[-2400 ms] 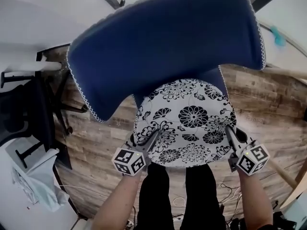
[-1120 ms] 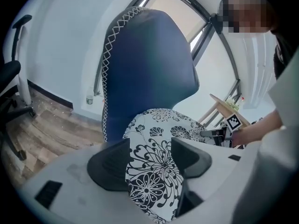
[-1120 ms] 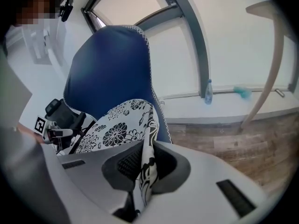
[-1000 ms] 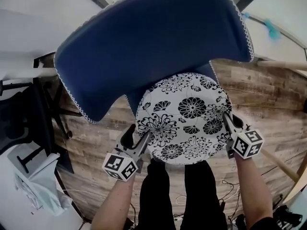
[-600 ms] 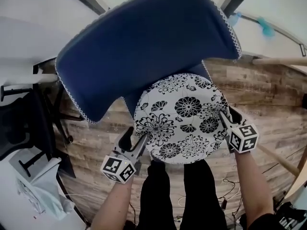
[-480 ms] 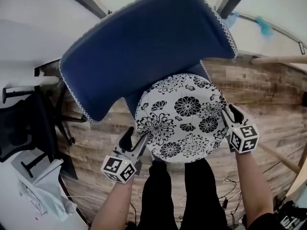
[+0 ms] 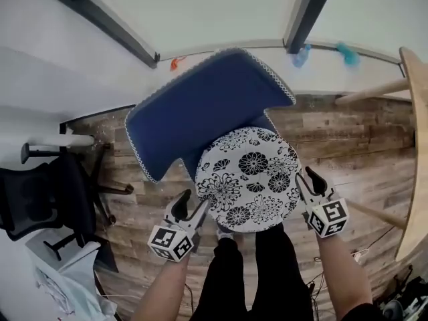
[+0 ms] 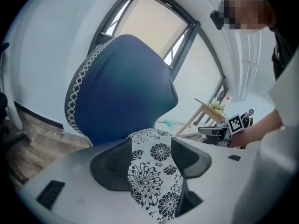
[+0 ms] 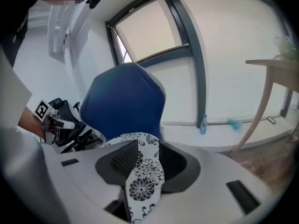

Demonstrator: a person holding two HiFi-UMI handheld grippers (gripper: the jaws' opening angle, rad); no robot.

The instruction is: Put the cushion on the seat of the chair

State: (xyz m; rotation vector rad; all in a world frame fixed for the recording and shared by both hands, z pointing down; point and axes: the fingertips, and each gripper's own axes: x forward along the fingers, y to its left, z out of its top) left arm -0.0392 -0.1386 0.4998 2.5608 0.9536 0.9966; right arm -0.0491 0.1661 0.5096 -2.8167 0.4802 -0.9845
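Floral cushion [image 7: 249, 178] is lying flat on the blue chair [image 7: 200, 109] seat, so placement looks done. Left gripper [image 7: 194, 200] and right gripper [image 7: 305, 176] are flanking it, jaws wide, apparently gripping nothing; only withdrawing remains.

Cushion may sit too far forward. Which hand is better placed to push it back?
Probably right: the right gripper, jaws open, sits at the cushion's edge away from the backrest; the left gripper is nearer the backrest's corner.
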